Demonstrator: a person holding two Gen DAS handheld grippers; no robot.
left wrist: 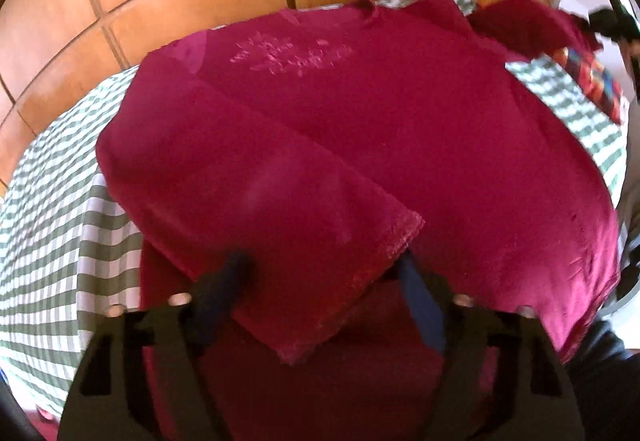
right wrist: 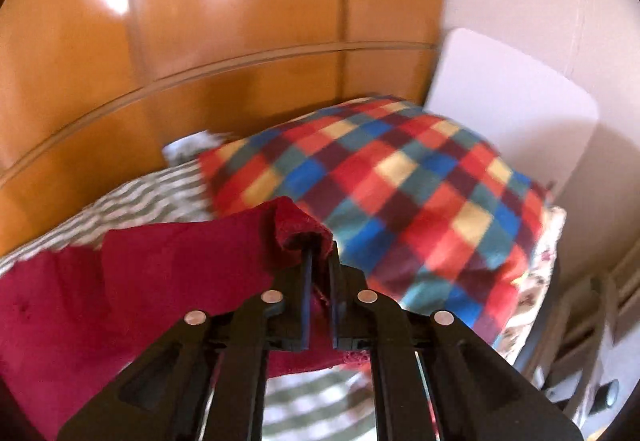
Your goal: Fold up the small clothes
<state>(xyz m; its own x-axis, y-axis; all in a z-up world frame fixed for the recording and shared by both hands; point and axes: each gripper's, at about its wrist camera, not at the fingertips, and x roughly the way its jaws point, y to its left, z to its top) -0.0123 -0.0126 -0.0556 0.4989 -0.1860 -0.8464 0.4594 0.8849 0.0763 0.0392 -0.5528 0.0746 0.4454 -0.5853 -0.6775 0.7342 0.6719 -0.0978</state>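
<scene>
**Right gripper holds the second sleeve out at the shirt's far right**

The right gripper point(right wrist: 318, 265) is clamped on the cuff of a crimson sleeve point(right wrist: 296, 229), its 2 fingers pinched nearly together with cloth bunched at the tips. From there the sleeve runs left and near, back to the crimson shirt point(left wrist: 400, 129) spread on the green-and-white checked bedcover point(left wrist: 60, 221), so the fold lies leftward across the body. The plaid pillow point(right wrist: 400, 193) sits just beyond the tips. The left gripper point(left wrist: 324, 261) stands open at the near hem, gripping nothing; the already-folded sleeve point(left wrist: 260, 193) lies diagonally between its fingers. The right gripper is therefore the better placed for the coming fold.
</scene>
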